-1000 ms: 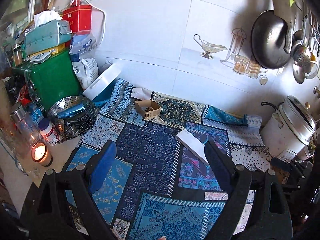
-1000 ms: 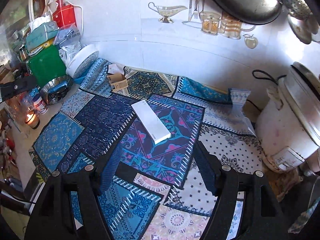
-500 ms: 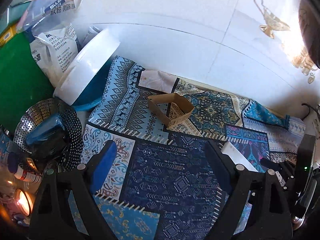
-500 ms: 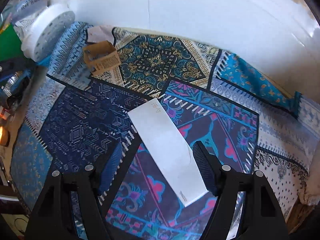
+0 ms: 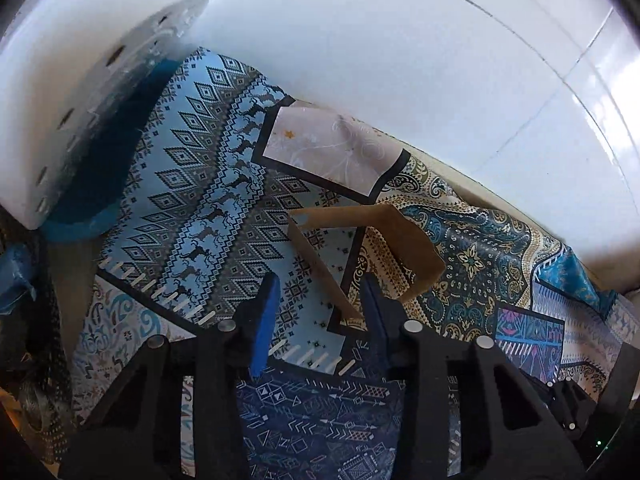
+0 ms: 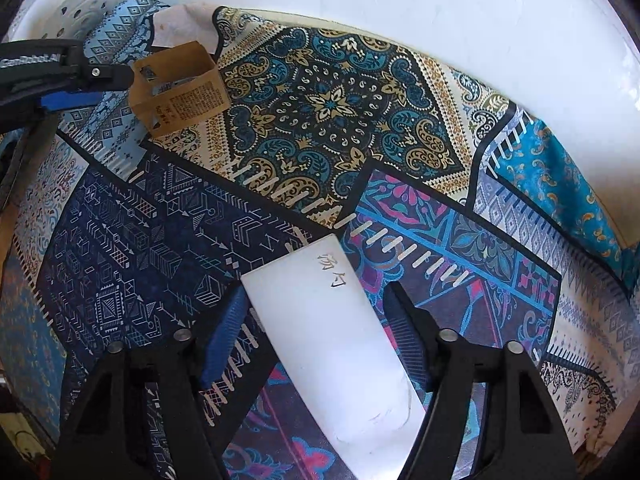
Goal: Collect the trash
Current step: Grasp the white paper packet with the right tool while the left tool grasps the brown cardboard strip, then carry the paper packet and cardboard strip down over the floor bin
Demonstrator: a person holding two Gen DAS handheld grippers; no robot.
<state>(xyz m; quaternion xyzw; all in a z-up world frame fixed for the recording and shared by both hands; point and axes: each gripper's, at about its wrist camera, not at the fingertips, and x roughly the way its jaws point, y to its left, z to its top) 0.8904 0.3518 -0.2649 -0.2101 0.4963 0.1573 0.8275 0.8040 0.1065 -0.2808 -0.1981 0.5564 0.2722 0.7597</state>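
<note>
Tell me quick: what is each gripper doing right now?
Left gripper: open, fingers just closing around one wall of the brown cardboard box, not yet pressing.
Right gripper: open, just closing, astride the white box.

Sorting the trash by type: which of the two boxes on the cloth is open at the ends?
The brown cardboard box, a hollow sleeve at the left hand-held gripper. The white box between the right hand-held gripper's fingers looks closed.
</note>
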